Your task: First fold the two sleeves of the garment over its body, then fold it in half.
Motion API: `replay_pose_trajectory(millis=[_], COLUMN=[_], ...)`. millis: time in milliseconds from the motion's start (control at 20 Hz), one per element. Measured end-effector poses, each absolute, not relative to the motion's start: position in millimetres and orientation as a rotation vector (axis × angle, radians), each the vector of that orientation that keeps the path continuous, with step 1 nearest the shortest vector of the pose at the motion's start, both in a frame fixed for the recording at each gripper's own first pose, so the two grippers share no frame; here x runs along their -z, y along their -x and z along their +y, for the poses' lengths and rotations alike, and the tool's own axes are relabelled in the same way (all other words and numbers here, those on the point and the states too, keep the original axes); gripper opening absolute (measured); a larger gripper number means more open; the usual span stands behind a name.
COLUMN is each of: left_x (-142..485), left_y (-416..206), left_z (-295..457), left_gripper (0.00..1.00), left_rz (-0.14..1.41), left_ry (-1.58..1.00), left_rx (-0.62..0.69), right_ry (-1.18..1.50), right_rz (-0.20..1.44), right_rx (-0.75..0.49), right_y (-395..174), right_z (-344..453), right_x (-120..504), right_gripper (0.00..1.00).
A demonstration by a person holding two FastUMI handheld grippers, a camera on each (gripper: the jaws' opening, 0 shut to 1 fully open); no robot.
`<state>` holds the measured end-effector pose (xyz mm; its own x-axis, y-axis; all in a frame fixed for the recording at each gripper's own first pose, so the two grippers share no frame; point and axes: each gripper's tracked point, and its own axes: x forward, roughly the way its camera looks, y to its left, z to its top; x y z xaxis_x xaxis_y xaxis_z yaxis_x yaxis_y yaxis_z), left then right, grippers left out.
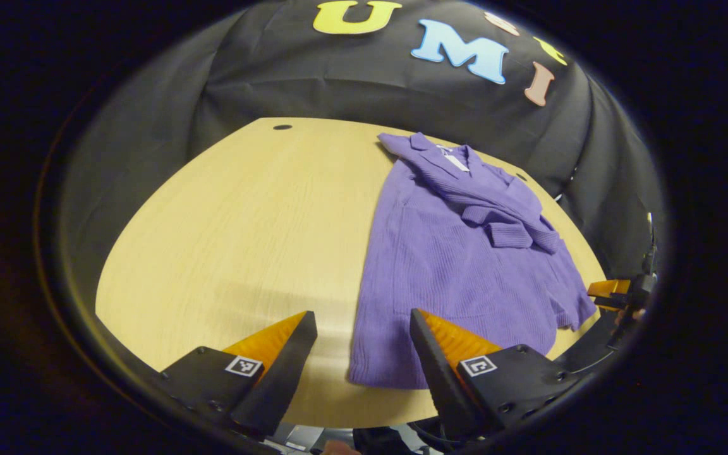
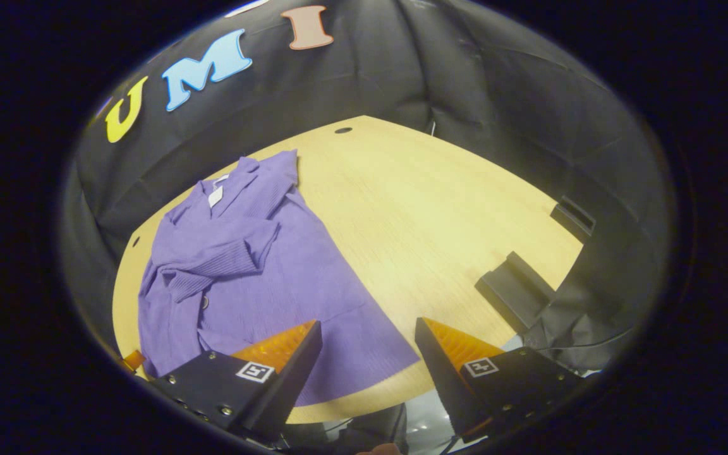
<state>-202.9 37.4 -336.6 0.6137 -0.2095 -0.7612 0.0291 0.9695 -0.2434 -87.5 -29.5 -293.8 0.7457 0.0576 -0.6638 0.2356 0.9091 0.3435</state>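
Note:
A purple knitted cardigan (image 1: 459,265) lies flat on the light wooden table (image 1: 244,240), collar at the far end and hem toward me. Both sleeves (image 1: 503,221) lie folded across its chest. In the right gripper view the same cardigan (image 2: 256,278) stretches from the far left to the near edge, sleeves (image 2: 218,262) crossed over the body. My left gripper (image 1: 364,322) hovers open above the hem's left corner. My right gripper (image 2: 369,332) hangs open over the hem's right corner. The right gripper (image 1: 617,294) also shows at the far right edge of the left gripper view.
The table (image 2: 440,208) is bare to the right of the cardigan, with a small cable hole (image 2: 342,130) at its far edge. Black cloth (image 2: 547,297) bunches over the table's right side. Another cable hole (image 1: 282,127) lies at the far left.

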Motion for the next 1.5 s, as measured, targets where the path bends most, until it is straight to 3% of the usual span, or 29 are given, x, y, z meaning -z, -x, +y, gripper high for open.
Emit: replay_pose_trajectory(millis=[400, 450, 500, 600, 650, 750, 850, 900, 950, 1000, 1100, 1150, 1250, 1350, 1500], left_x=[335, 335, 336, 335, 332, 336, 339, 339, 337, 337, 339, 338, 337, 338, 335], left_y=[214, 214, 214, 214, 217, 215, 213, 212, 212, 212, 210, 208, 208, 207, 204], left_z=[-2, -8, -13, -24, -33, -41, -44, -47, -52, -58, -64, -66, -67, -68, -68], left_gripper=[0.95, 0.95, 0.95, 0.95, 1.00, 0.88, 0.88, 0.72, 0.63, 0.39, 0.12, 0.18, 0.13, 0.07, 0.06], left_rz=[0.913, 0.916, 0.920, 0.929, 0.931, 0.935, 0.933, 0.930, 0.935, 0.942, 0.965, 0.973, 0.993, 1.009, 1.024], left_ry=[0.187, 0.183, 0.175, 0.164, 0.169, 0.159, 0.132, 0.145, 0.177, 0.227, 0.316, 0.351, 0.401, 0.393, 0.400], left_rx=[0.205, 0.212, 0.219, 0.242, 0.263, 0.262, 0.252, 0.252, 0.253, 0.253, 0.230, 0.232, 0.196, 0.201, 0.191], right_ry=[-0.381, -0.368, -0.334, -0.244, -0.198, -0.186, -0.193, -0.185, -0.185, -0.182, -0.198, -0.195, -0.190, -0.209, -0.213], right_rz=[0.764, 0.763, 0.770, 0.788, 0.797, 0.808, 0.827, 0.833, 0.832, 0.833, 0.836, 0.842, 0.843, 0.867, 0.862], right_rx=[0.041, 0.027, 0.024, 0.021, 0.011, -0.006, -0.014, -0.021, -0.035, -0.039, -0.058, -0.058, -0.088, -0.085, -0.112], right_y=[89, 89, 90, 93, 94, 93, 93, 92, 91, 92, 90, 91, 86, 88, 83], right_z=[-6, 0, 2, 5, 8, 14, 14, 14, 16, 17, 23, 24, 30, 31, 31], right_x=[305, 304, 306, 310, 312, 310, 310, 310, 310, 309, 307, 308, 308, 306, 300], right_gripper=[0.97, 0.92, 1.00, 1.00, 1.00, 1.00, 0.94, 0.97, 0.90, 0.84, 0.73, 0.46, 0.45, 0.10, 0.10])
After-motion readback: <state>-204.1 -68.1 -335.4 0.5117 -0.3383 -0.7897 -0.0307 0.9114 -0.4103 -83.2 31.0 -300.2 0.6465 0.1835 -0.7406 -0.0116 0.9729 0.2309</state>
